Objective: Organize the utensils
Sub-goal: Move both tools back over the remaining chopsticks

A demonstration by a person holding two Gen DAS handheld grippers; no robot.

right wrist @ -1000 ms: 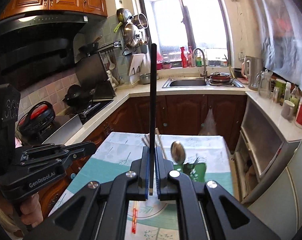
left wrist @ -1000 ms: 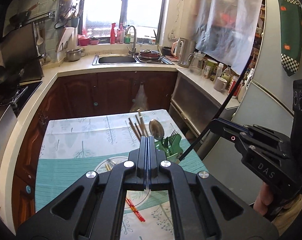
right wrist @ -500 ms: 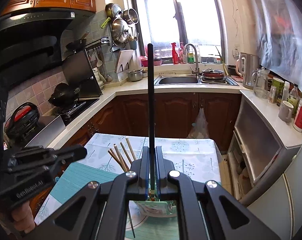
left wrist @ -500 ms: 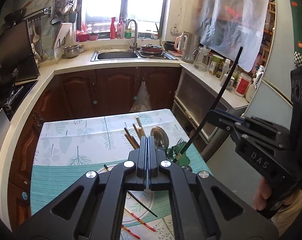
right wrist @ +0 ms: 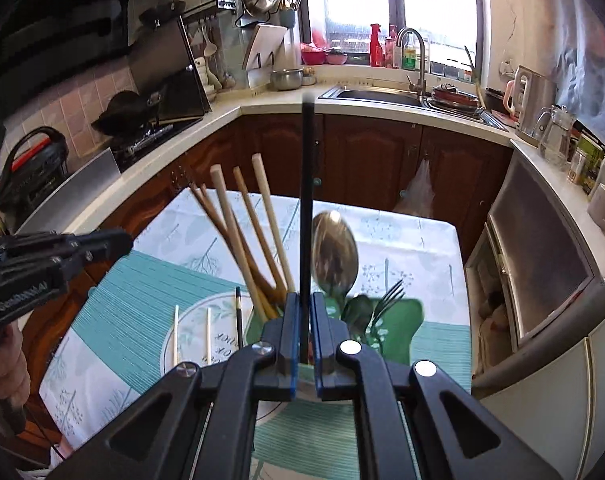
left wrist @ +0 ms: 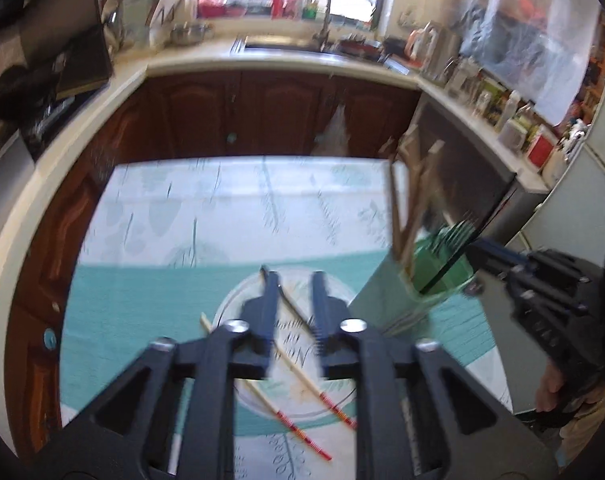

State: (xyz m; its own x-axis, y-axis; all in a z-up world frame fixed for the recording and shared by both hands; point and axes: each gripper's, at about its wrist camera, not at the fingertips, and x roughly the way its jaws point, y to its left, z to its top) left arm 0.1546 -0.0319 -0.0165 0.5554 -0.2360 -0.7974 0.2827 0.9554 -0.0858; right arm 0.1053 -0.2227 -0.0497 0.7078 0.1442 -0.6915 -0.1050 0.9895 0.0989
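Since the earlier frame the left gripper [left wrist: 292,280] has been opened and lowered over the round patterned plate [left wrist: 238,300]; nothing is gripped. The green plastic utensil holder [right wrist: 402,320] sits just beside the plate. The slim black chopstick [right wrist: 305,216] is pinched upright in the nearly closed right gripper [right wrist: 302,300], above the holder

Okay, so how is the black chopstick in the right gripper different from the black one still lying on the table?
The held black chopstick stands upright, clamped between the right gripper's fingers above the green utensil holder; the loose black chopstick lies flat on the tablecloth's round print. The held one is lifted off the table; the loose one rests untouched beside two pale chopsticks. Both look thin, dark and straight.
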